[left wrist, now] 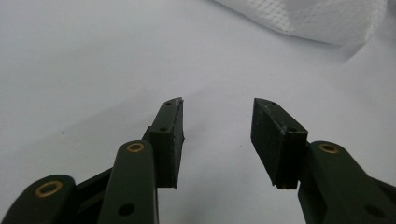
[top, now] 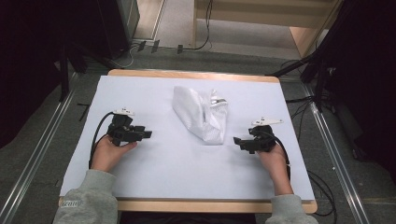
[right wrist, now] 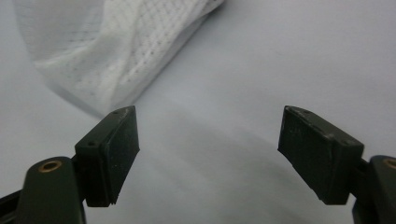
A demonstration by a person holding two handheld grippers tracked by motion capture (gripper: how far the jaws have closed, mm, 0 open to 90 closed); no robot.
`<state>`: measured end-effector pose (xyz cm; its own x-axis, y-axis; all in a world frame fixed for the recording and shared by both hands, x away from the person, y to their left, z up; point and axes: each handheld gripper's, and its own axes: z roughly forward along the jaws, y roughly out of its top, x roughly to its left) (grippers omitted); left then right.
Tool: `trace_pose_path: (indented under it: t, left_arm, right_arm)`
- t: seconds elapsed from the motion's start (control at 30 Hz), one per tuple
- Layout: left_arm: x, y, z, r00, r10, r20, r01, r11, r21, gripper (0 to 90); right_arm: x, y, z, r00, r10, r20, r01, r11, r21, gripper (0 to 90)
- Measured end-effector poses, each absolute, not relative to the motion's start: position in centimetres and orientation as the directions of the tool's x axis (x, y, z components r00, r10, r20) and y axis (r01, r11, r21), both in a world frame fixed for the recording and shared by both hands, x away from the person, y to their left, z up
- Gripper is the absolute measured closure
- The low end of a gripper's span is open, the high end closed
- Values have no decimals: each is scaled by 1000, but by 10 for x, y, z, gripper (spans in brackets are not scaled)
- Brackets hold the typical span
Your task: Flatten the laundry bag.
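Note:
A white mesh bag [top: 201, 114] lies crumpled in the middle of the white table sheet [top: 187, 172]. My left gripper [top: 145, 134] rests low at the left, pointing right toward the bag, open with nothing between its jaws. In the left gripper view the bag [left wrist: 317, 18] sits at the top right, beyond the left gripper [left wrist: 217, 108]. My right gripper [top: 237, 141] is at the right, pointing left, open wide and empty. In the right gripper view the mesh bag [right wrist: 107, 51] lies just past the left jaw of the right gripper [right wrist: 208, 116].
The sheet covers a wooden table [top: 196, 205] with edges showing front and back. Cables [top: 95, 140] trail from each gripper. Metal rails [top: 336, 154] and dark stands flank the table on the floor.

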<state>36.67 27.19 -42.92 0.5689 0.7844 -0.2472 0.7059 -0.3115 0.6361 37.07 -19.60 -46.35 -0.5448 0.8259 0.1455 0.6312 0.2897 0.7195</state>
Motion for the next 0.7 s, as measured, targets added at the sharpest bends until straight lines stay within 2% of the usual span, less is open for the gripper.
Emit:
trace_pose_path:
  t: [0.1, 0.13, 0.17, 0.2, 0.3, 0.47, 0.7]
  left_arm:
    - [365, 274, -430, 583, 768, -265, 706, -317, 634, 543]
    - [365, 274, -430, 583, 768, -265, 706, -317, 634, 509]
    - [366, 275, -431, 569, 776, -271, 726, -319, 610, 408]
    - [366, 276, -432, 568, 778, -269, 729, -324, 603, 380]
    - [365, 282, -434, 586, 780, -221, 704, -355, 615, 365]
    - [364, 286, -431, 578, 781, -236, 700, -326, 635, 362]
    - [365, 287, -432, 572, 782, -249, 710, -319, 628, 357]
  right_arm:
    - [370, -194, -461, -564, 803, 191, 639, 279, 717, 167]
    - [370, -194, -461, -564, 803, 191, 639, 279, 717, 167]
    - [370, -191, -458, -582, 787, 202, 632, 282, 722, 140]
    - [370, -190, -457, -589, 784, 197, 623, 286, 728, 139]
    - [370, -185, -457, -579, 796, 177, 615, 283, 736, 139]
    - [370, -180, -461, -530, 828, 182, 647, 256, 718, 139]
    - [371, -179, -459, -533, 831, 160, 630, 263, 731, 136]
